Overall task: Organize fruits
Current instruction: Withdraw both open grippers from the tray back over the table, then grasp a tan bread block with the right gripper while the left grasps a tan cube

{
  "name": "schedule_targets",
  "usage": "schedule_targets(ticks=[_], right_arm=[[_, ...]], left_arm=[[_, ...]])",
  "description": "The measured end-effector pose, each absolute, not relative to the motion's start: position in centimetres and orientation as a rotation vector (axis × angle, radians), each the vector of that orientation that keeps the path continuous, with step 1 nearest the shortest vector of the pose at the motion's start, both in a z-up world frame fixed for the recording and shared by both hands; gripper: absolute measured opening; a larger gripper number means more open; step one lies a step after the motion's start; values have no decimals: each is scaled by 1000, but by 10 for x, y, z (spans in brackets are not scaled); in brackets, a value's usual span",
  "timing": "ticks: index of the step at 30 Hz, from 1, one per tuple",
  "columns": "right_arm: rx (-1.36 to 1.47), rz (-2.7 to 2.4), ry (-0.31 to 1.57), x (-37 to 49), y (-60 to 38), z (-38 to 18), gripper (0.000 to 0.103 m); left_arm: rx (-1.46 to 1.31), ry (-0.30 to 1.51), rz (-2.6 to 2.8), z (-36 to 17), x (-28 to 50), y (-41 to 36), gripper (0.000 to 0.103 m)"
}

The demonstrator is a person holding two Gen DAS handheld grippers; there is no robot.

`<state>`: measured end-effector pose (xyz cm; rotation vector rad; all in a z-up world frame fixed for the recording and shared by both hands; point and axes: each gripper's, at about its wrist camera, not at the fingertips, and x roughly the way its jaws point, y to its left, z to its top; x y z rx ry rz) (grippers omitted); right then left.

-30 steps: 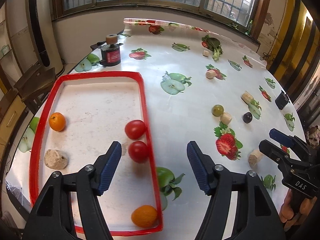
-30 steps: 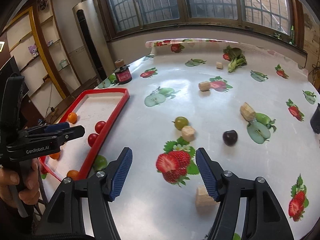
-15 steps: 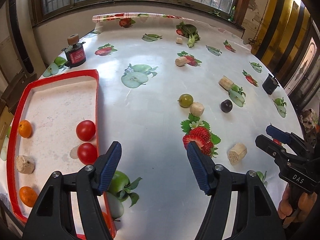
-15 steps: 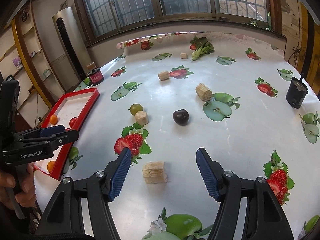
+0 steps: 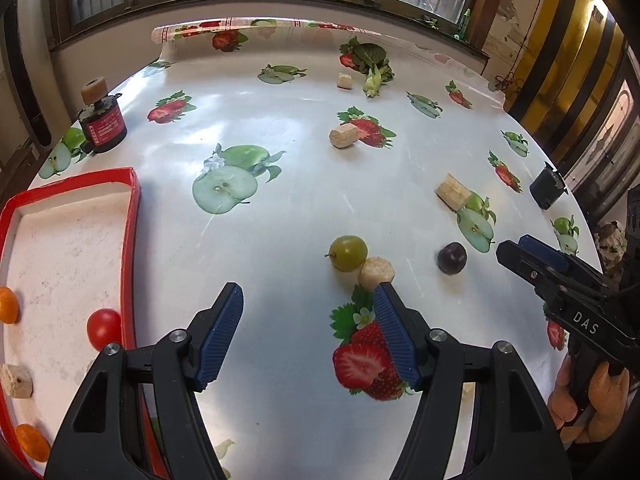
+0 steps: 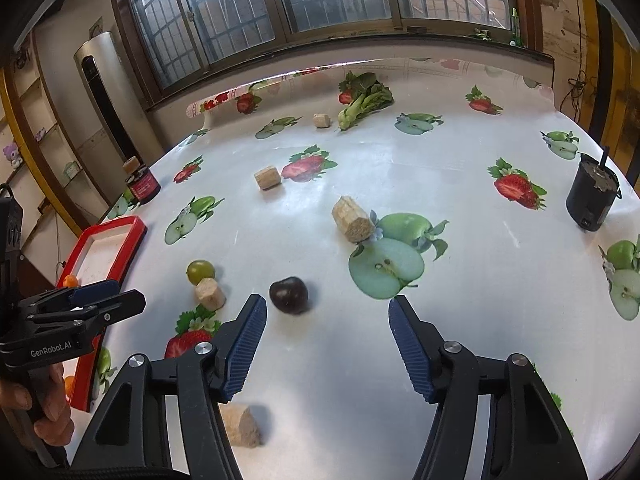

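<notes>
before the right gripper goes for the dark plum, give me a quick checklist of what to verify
1. Right gripper holds nothing: ok, no fruit between the blue pads, jaws closing.
2. Small round dark purple plum free to grasp: ok, it lies alone on the fruit-print tablecloth.
3. Plum lined up between the jaws: not ok, it sits ahead, nearer the left finger.
4. Left gripper out of the way: ok, open and empty, nearer the round green grape.
5. Red-rimmed white tray has room: ok, bare floor shows beside the red tomato.
</notes>
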<state>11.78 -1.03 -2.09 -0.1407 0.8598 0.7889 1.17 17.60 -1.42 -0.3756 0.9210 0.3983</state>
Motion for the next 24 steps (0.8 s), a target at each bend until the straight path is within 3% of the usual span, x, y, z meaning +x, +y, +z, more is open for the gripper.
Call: schedule_targets(ticks=[2, 20, 24], right_arm=[[-141, 788, 861, 129, -3, -22, 59], [-221, 747, 891, 195, 60, -46, 58], [-204, 750, 925, 207, 61, -57, 37]], left_arm=[[-379, 922, 401, -14, 23, 179, 67], [-253, 1008, 445, -37, 175, 227, 67], [-219, 1030, 438, -48, 196, 225, 66]])
